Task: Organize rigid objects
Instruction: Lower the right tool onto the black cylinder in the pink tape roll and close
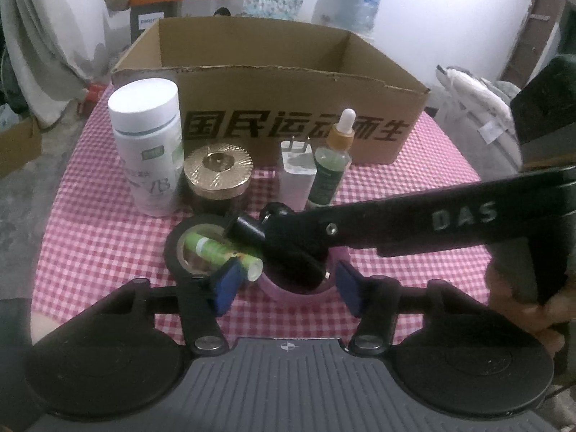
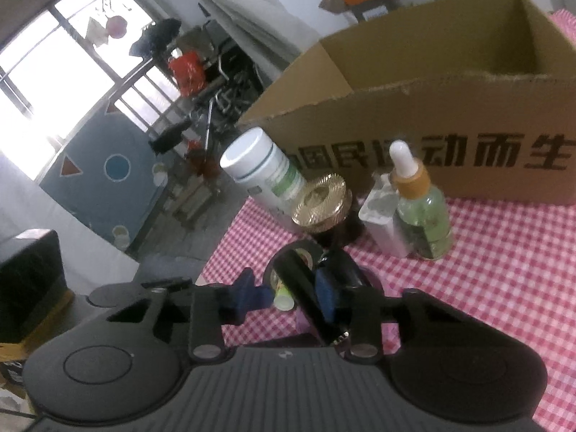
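In the left wrist view, nothing can be seen inside the open corrugated cardboard box (image 1: 288, 86) at the far edge of the checked tablecloth (image 1: 414, 198), so the sorting is judged barely begun; the left gripper (image 1: 288, 280) is held partly spread around a pink tape ring (image 1: 277, 289) beside a green tube (image 1: 223, 252), and whether its pads press cannot be told. In the right wrist view, the right gripper (image 2: 293, 293) is seen narrowed on a smooth black cylinder (image 2: 306, 284), while a white plastic bottle (image 2: 266, 176), a ribbed gold-lidded jar (image 2: 320, 198), a white charger (image 2: 381, 226) and a glass dropper bottle (image 2: 421, 208) are left standing before the box.
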Demonstrator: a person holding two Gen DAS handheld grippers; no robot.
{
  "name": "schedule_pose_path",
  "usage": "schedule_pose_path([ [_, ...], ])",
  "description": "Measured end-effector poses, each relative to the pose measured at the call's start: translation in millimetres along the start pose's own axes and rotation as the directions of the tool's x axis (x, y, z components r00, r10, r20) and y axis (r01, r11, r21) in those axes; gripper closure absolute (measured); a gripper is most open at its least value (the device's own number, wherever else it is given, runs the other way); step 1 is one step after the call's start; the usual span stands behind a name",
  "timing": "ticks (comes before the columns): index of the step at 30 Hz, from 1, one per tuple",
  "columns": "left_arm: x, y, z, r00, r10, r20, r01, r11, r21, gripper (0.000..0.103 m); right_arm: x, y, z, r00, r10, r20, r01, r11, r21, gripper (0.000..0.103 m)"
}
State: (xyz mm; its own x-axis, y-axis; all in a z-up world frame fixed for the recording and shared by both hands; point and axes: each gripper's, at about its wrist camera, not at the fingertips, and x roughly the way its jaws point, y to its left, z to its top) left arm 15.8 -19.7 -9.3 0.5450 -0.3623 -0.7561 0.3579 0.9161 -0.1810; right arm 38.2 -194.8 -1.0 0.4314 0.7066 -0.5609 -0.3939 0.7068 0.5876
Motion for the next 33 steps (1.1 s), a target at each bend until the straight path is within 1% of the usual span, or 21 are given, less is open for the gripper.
schedule_pose_path([
  [1, -1, 1, 1, 1.000, -0.003, -0.002, 0.003, 1.000, -0.002, 0.049, 2, -2, 0, 1.000, 0.001, -0.011, -0.001, 1.000, 0.008, 0.070],
  [5, -3, -2, 0, 1.000, -0.024, -0.020, 0.024, 1.000, 0.010, 0.051, 8, -9, -3, 0.999, -0.021, -0.043, 0.022, 0.999, 0.023, 0.072],
  [7, -2, -7, -2, 0.999, -0.043, -0.032, 0.043, 0.999, 0.025, 0.051, 8, -14, -5, 0.998, -0.029, -0.052, 0.031, 0.999, 0.039, 0.077],
  [10, 1, -15, -1, 0.998, -0.056, -0.040, 0.058, 0.997, 0.051, 0.051, 7, -24, -6, 0.998, -0.012, -0.066, 0.018, 0.996, 0.088, 0.079],
  [13, 6, -21, 2, 0.998, -0.054, -0.036, 0.056, 0.996, 0.064, 0.051, 3, -31, -11, 0.998, 0.005, -0.069, 0.004, 0.990, 0.138, 0.081],
  [19, 21, -20, 9, 0.998, -0.003, -0.060, 0.006, 0.998, 0.058, 0.051, -6, -46, -9, 0.998, 0.027, -0.049, -0.016, 0.975, 0.221, 0.080],
  [25, 27, -11, 14, 0.998, 0.008, -0.060, -0.006, 0.999, 0.032, 0.051, -3, -51, -5, 0.996, 0.072, -0.054, -0.056, 0.963, 0.262, 0.078],
  [30, 31, -9, 16, 0.999, 0.018, -0.043, -0.016, 0.999, 0.040, 0.051, 5, -45, 3, 0.996, 0.075, -0.051, -0.059, 0.964, 0.258, 0.077],
  [33, 36, -5, 18, 0.999, 0.004, -0.044, -0.003, 1.000, 0.019, 0.052, 9, -39, 6, 0.997, 0.055, -0.052, -0.041, 0.970, 0.240, 0.077],
])
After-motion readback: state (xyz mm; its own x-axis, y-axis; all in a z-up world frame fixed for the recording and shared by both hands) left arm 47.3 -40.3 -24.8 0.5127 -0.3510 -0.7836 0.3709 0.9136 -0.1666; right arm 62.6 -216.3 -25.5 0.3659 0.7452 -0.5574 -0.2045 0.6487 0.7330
